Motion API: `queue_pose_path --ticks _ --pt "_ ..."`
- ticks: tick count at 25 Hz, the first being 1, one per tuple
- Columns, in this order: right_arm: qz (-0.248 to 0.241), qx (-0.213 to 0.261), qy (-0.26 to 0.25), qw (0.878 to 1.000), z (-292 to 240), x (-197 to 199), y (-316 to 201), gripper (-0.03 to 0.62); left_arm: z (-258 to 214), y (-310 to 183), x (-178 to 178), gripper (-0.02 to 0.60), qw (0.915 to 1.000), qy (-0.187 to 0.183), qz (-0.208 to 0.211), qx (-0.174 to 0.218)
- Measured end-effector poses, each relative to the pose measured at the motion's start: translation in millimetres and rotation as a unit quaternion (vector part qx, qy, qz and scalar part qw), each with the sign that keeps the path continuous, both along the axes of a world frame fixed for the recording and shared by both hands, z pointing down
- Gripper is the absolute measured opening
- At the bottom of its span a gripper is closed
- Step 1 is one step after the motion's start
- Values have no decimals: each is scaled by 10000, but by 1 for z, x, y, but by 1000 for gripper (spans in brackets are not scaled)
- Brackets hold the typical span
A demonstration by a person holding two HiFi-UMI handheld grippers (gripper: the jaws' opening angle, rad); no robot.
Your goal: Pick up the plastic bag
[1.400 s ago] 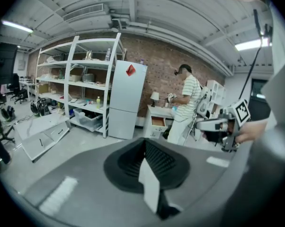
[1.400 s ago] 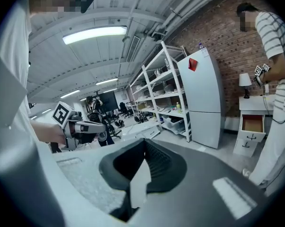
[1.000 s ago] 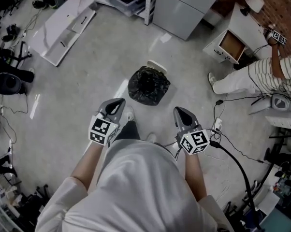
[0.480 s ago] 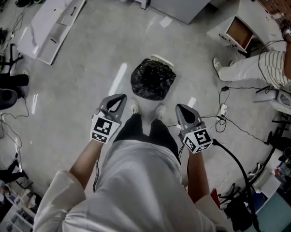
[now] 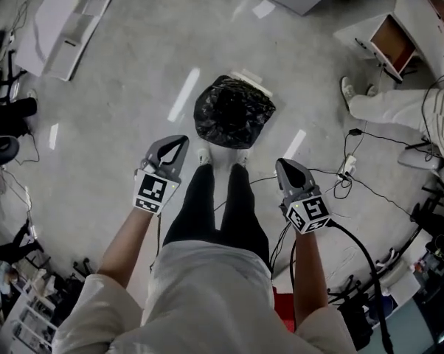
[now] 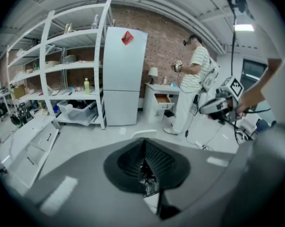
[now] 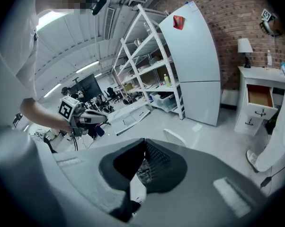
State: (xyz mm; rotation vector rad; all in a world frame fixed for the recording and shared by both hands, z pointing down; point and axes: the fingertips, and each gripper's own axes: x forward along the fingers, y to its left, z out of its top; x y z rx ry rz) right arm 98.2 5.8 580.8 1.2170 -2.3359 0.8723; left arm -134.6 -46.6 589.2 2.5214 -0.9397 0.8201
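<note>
A crumpled black plastic bag (image 5: 233, 113) sits on the grey floor just beyond the person's white shoes. In the head view my left gripper (image 5: 176, 144) hangs to the near left of the bag, well above the floor, with its jaws shut and nothing in them. My right gripper (image 5: 286, 167) is at the near right, also shut and empty. In the left gripper view the shut jaws (image 6: 144, 150) leave a slit that shows a sliver of the bag (image 6: 149, 183). The right gripper view gives the same: shut jaws (image 7: 145, 145) and a strip of the bag (image 7: 143, 170).
A white curved lid (image 5: 250, 80) lies behind the bag. A white panel (image 5: 67, 21) lies at the far left. At the right are a white cabinet with an open drawer (image 5: 388, 39), a person in a striped shirt (image 5: 428, 109) and floor cables (image 5: 347, 172). A fridge (image 6: 123, 74) and shelving (image 6: 71, 65) stand beyond.
The person has stepped forward, so their feet now stand right at the bag. Both grippers stayed shut and kept their places either side of the legs.
</note>
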Motion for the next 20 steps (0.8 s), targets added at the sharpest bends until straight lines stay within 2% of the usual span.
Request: queue_pose_path --ticks 4,8,11,16,20 --pt "-92 -293 47 9995 76 12 -17 48 70 -17 20 4 9997 -53 -1 -235" --pt "3 -474 44 9989 151 20 -35 49 146 -33 35 5 9990 -50 66 -434" --pt "56 -665 76 9977 207 29 -41 66 201 -42 40 61 9977 -49 136 -659" --pt "182 -997 35 9948 297 54 -51 94 298 -58 31 89 9931 -164 288 -1125" --pt "249 -1180 171 9926 367 83 -63 110 373 -82 6 94 9868 -238 178 -1589"
